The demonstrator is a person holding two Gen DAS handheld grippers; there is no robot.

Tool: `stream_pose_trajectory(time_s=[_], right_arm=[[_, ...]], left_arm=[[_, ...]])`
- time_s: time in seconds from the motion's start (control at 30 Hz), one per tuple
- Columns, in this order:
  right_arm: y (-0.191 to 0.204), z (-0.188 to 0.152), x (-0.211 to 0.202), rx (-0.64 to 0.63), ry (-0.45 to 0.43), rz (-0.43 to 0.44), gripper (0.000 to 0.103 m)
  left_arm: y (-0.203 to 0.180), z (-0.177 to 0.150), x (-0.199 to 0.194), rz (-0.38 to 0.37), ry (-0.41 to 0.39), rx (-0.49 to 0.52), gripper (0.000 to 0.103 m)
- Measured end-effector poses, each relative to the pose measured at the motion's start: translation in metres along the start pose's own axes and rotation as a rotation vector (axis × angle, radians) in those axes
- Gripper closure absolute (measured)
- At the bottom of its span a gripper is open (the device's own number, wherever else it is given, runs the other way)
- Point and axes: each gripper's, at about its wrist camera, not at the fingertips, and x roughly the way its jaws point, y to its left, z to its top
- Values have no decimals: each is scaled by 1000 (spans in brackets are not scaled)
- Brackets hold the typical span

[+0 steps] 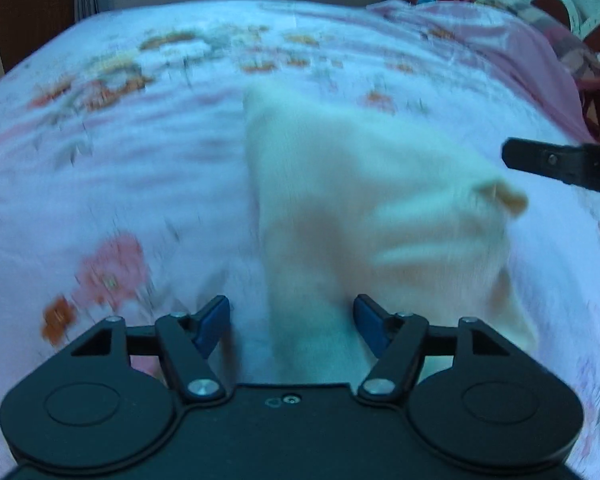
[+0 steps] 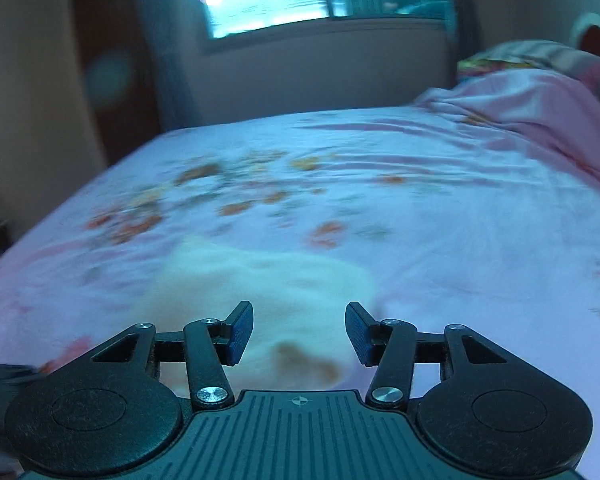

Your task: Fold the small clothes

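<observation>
A cream garment (image 1: 364,208) lay blurred on the floral bedsheet (image 1: 120,152). The left gripper (image 1: 292,326) stood spread, cloth between its pads but not pinched. The right gripper (image 2: 300,332) was likewise spread above the garment's brown-marked edge.

Two black gripper (image 1: 291,326) (image 2: 299,332) frames, blue ribbed pads, silver screws, round hubs; right body seemingly grooved.

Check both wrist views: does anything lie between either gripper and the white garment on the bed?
Nothing visible does. The white garment lies on the flowered bedsheet, directly ahead of the open left gripper and the open right gripper. Motion blur hides fine detail.
</observation>
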Motion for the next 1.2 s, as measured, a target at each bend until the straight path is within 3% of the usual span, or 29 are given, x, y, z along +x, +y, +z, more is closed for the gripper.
stream_pose_trajectory(time_s=[0.07,0.2,0.33,0.5,0.57,0.67,0.87,1.0,1.1,1.2], right_arm=[[16,-18,7,-52,79,58,52],[19,-60,30,-121,244,-1,52],[6,-67,30,-68,267,2,52],[11,-55,4,-51,195,12,52],[14,-65,15,-57,289,2,52],[8,-62,15,-11,291,5,52],[4,-31,-9,37,190,-34,52],[0,-24,-19,97,181,-57,51],[-2,-25,-28,133,190,-55,47],[1,-24,-43,131,173,-60,34]], left_arm=[[-1,-6,0,0,-12,-13,36],[-2,-14,-1,-1,-17,-8,35],[-3,-15,-5,6,-10,2,35],[-9,-19,-13,15,-22,20,36],[-8,-21,-8,19,-17,11,33],[-7,-18,-11,19,-3,-15,34],[-7,-11,-32,47,-5,-39,35],[-9,-6,-46,58,-13,-59,32],[-13,-6,-58,73,-29,-51,30],[-17,-5,-74,79,-34,-61,27]])
